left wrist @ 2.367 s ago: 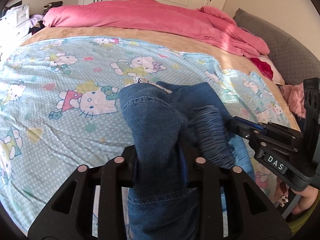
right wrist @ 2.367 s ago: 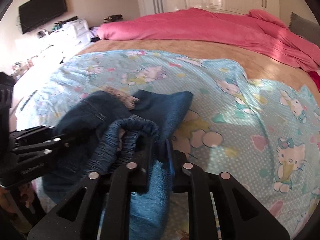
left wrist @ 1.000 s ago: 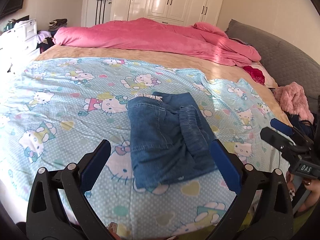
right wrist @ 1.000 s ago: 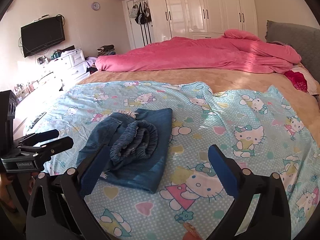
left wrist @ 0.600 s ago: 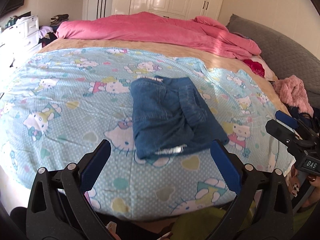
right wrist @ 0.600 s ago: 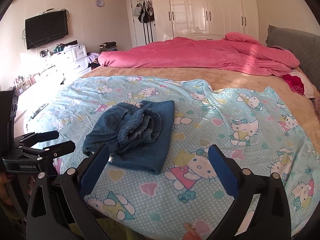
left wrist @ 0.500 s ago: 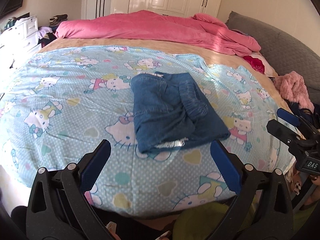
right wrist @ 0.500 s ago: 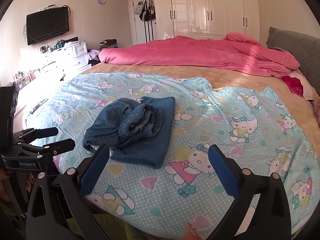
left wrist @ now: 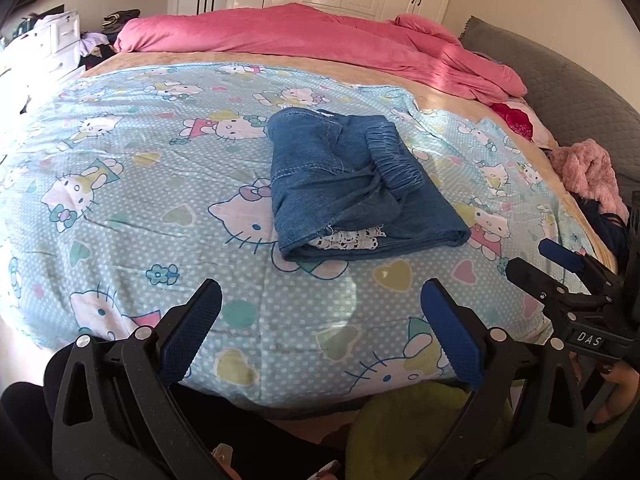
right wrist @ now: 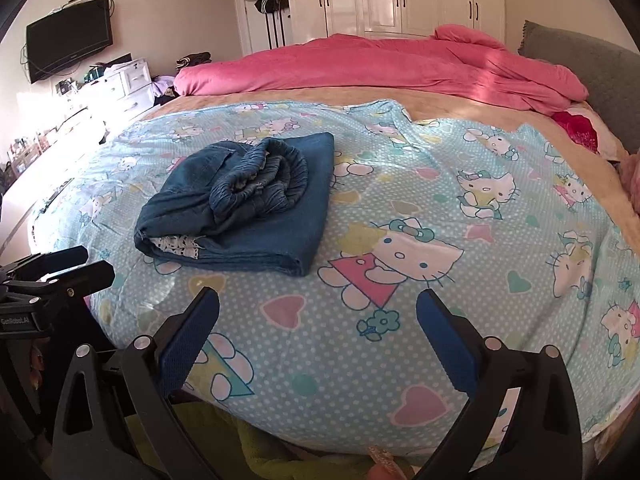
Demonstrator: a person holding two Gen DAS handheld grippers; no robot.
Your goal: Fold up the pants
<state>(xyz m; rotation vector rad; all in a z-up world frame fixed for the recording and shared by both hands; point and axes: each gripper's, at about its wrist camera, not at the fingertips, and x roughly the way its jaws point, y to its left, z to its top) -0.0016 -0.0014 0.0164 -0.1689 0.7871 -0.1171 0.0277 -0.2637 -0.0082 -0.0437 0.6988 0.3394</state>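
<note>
The blue denim pants (left wrist: 352,188) lie folded in a compact bundle on the light-blue cartoon-cat sheet (left wrist: 120,184), waistband on top, white lace showing at the near edge. They also show in the right wrist view (right wrist: 248,200). My left gripper (left wrist: 320,328) is open and empty, held back near the bed's front edge, well short of the pants. My right gripper (right wrist: 318,332) is open and empty, also back at the front edge. Each gripper shows in the other's view: the right one (left wrist: 560,276), the left one (right wrist: 68,268).
A pink duvet (left wrist: 320,40) is heaped at the far side of the bed. A grey headboard (left wrist: 568,92) and pink fluffy clothing (left wrist: 592,172) are at the right. White drawers (right wrist: 120,88) and a wall TV (right wrist: 68,44) stand at the left. Wardrobes line the back wall.
Both grippers let go of the pants, opened wide and pulled back from the bundle to the bed's front edge. The folded pants stay on the sheet.
</note>
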